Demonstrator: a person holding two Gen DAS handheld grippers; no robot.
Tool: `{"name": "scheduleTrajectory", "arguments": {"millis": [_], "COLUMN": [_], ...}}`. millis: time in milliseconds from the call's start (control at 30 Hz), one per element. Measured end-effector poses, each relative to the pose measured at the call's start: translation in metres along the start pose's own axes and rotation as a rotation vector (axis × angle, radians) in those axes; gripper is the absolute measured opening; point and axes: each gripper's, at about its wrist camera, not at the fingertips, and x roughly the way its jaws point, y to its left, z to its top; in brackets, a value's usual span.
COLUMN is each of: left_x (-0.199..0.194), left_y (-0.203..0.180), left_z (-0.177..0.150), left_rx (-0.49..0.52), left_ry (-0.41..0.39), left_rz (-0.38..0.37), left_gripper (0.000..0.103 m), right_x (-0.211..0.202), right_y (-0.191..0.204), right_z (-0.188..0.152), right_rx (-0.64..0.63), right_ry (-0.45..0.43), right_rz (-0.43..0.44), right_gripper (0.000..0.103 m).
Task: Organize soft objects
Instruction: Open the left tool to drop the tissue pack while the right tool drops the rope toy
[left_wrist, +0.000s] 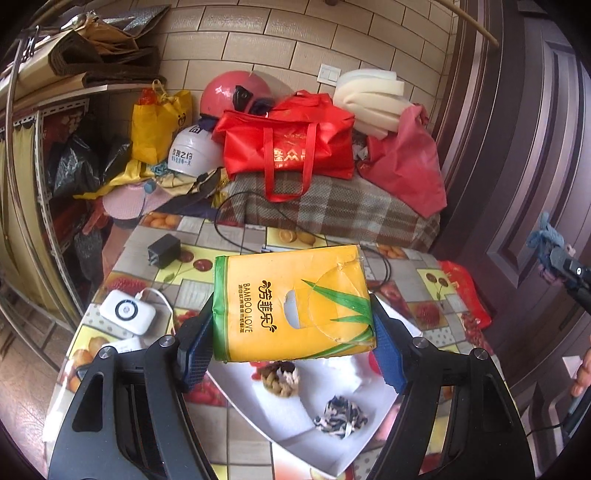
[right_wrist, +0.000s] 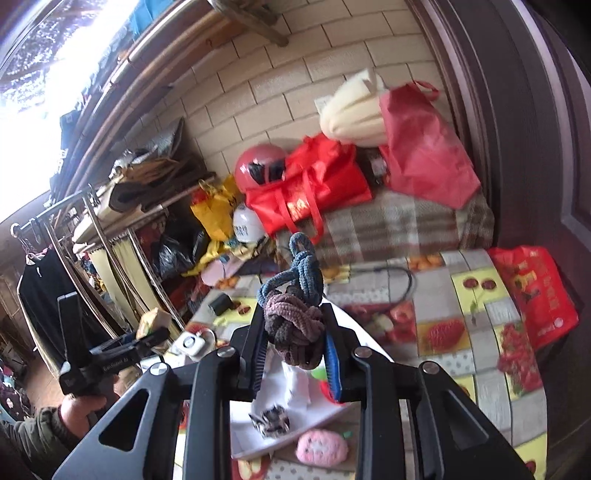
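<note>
My left gripper (left_wrist: 293, 325) is shut on a yellow and green tissue pack (left_wrist: 293, 302) and holds it above a white tray (left_wrist: 332, 443) on the table. On the tray lie a brown knotted scrunchie (left_wrist: 280, 378) and a black and white scrunchie (left_wrist: 340, 411). My right gripper (right_wrist: 295, 343) is shut on a bundle of knotted blue, mauve and dark rope scrunchies (right_wrist: 295, 310), held above the same tray (right_wrist: 258, 439). A black and white scrunchie (right_wrist: 269, 419) lies on the tray and a pink plush toy (right_wrist: 322, 446) lies just off it. The left gripper shows at the left of the right wrist view (right_wrist: 147, 332).
The fruit-patterned table (left_wrist: 243, 229) carries a black charger (left_wrist: 163, 250), a white power bank (left_wrist: 127, 312) and a black cable (left_wrist: 236, 229). Behind it are a plaid-covered pile with red bags (left_wrist: 291, 147), helmets (left_wrist: 236, 92) and foam. A brown door (left_wrist: 517, 147) stands right, shelves left.
</note>
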Motion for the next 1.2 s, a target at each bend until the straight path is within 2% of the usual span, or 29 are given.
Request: {"name": "scheduleTrajectory", "arguments": {"millis": [133, 267, 400, 533, 700, 833, 967, 1033, 1067, 1100, 1133, 1167, 1200], "left_x": [0.022, 0.060, 0.096, 0.127, 0.142, 0.154, 0.149, 0.145, 0.143, 0.142, 0.140, 0.138, 0.136], "left_y": [0.000, 0.000, -0.004, -0.014, -0.010, -0.003, -0.003, -0.006, -0.008, -0.008, -0.009, -0.010, -0.011], "left_z": [0.004, -0.010, -0.018, -0.026, -0.039, -0.047, -0.045, -0.042, -0.041, -0.041, -0.040, -0.039, -0.039], "left_rx": [0.010, 0.013, 0.021, 0.060, 0.044, 0.022, 0.027, 0.045, 0.051, 0.056, 0.058, 0.057, 0.054], "left_ry": [0.037, 0.132, 0.193, 0.237, 0.276, 0.328, 0.303, 0.285, 0.277, 0.274, 0.271, 0.268, 0.265], "left_rz": [0.004, 0.021, 0.043, 0.065, 0.076, 0.083, 0.105, 0.124, 0.127, 0.131, 0.130, 0.129, 0.128], "left_gripper": [0.074, 0.074, 0.074, 0.074, 0.074, 0.075, 0.086, 0.100, 0.103, 0.103, 0.103, 0.103, 0.103], "right_x": [0.031, 0.089, 0.145, 0.184, 0.201, 0.208, 0.210, 0.209, 0.208, 0.205, 0.204, 0.201, 0.198], "right_y": [0.011, 0.012, 0.010, 0.007, -0.004, -0.001, 0.000, 0.001, 0.002, 0.002, 0.002, 0.002, 0.003], "right_z": [0.005, -0.016, -0.044, -0.061, -0.075, -0.080, -0.083, -0.084, -0.084, -0.083, -0.083, -0.082, -0.081], "right_rx": [-0.014, 0.020, 0.061, 0.091, 0.160, 0.142, 0.157, 0.143, 0.138, 0.135, 0.136, 0.135, 0.128], "right_ry": [0.039, 0.169, 0.291, 0.355, 0.389, 0.406, 0.403, 0.397, 0.392, 0.381, 0.371, 0.362, 0.349], "right_rz": [0.050, 0.074, 0.060, 0.030, 0.010, 0.001, 0.000, -0.019, -0.024, -0.028, -0.029, -0.032, -0.037], "right_gripper": [0.028, 0.028, 0.028, 0.028, 0.028, 0.028, 0.028, 0.036, 0.050, 0.076, 0.090, 0.103, 0.103]}}
